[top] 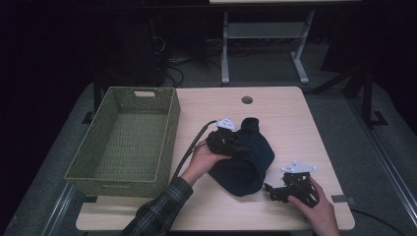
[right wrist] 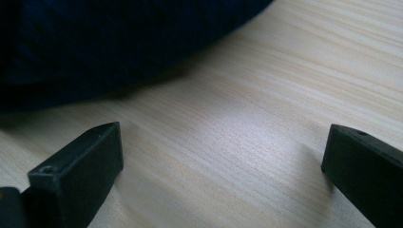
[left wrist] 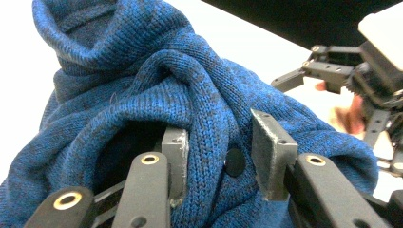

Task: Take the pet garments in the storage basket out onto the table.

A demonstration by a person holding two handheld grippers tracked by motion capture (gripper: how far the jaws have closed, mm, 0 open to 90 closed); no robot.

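A dark blue knit garment (top: 243,164) lies bunched in the middle of the wooden table (top: 285,118). My left gripper (top: 241,146) rests on its left side. In the left gripper view the jaws (left wrist: 218,147) are closed on a thick fold of the blue knit garment (left wrist: 157,80), with a small black button between the pads. My right gripper (top: 271,189) is low over the table at the garment's front right edge. Its jaws (right wrist: 223,142) stand wide open over bare wood, and the garment (right wrist: 95,42) lies just beyond them. The right gripper (left wrist: 342,71) also appears beyond the cloth in the left gripper view.
A green woven basket (top: 167,142) with nothing in it stands on the table's left side. A round cable hole (top: 247,100) sits near the far edge. A desk frame and cables are on the floor behind the table.
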